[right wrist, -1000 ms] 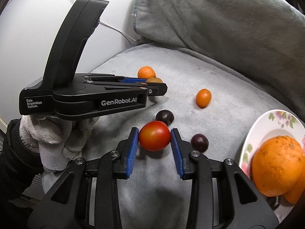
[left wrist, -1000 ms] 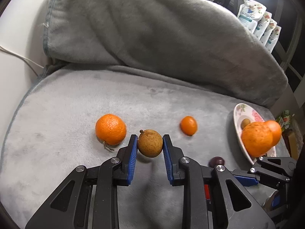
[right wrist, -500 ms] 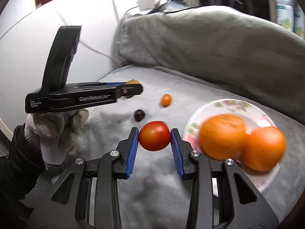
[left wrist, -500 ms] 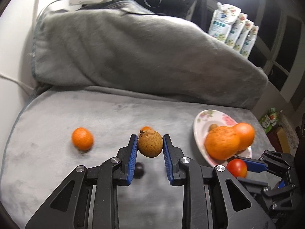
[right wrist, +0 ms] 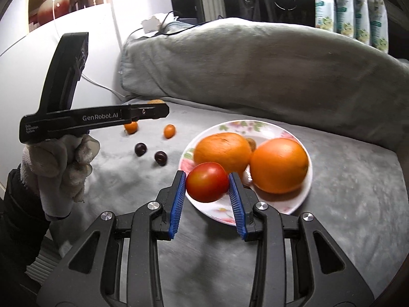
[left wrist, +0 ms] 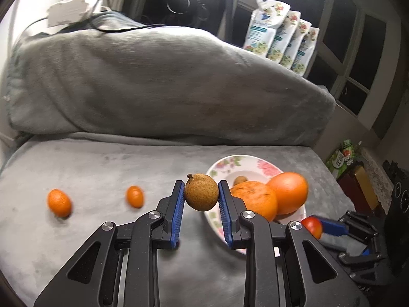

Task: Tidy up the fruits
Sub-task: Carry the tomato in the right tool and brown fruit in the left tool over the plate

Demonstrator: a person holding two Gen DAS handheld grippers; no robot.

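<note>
My left gripper [left wrist: 201, 196] pinches a small round brown fruit with rough skin [left wrist: 201, 196] between its blue pads, up in the air near the left rim of the white plate with pink flowers [left wrist: 258, 163]. My right gripper [right wrist: 207, 185] pinches a shiny red tomato [right wrist: 207, 185] the same way, over the plate's near rim [right wrist: 222, 215].

Two big oranges [right wrist: 222, 151] [right wrist: 279, 165] sit side by side on the plate and touch each other. They fill most of it. A little brown fruit [right wrist: 252, 143] peeks out behind them. The bare parts I can see are the back of the plate and the near rim under my tomato.

On the soft grey blanket [right wrist: 345, 204], left of the plate, lie two small dark round fruits [right wrist: 140, 149] [right wrist: 161, 157] close together. Farther back are a small oval orange fruit [right wrist: 169, 131] and a small round orange fruit [right wrist: 131, 127]. They sit apart from each other and well away from the plate.

My gloved left hand [right wrist: 60, 163] and its gripper hang out to the left in the right view, above the small fruits.

A big lumpy grey cushion [left wrist: 158, 87] makes a wall along the back. A white wall [right wrist: 33, 76] closes the left side. On the right the blanket ends at an edge, with boxes [left wrist: 343, 156] below it. The blanket in front of the plate is bare, and so is the part to its right.
</note>
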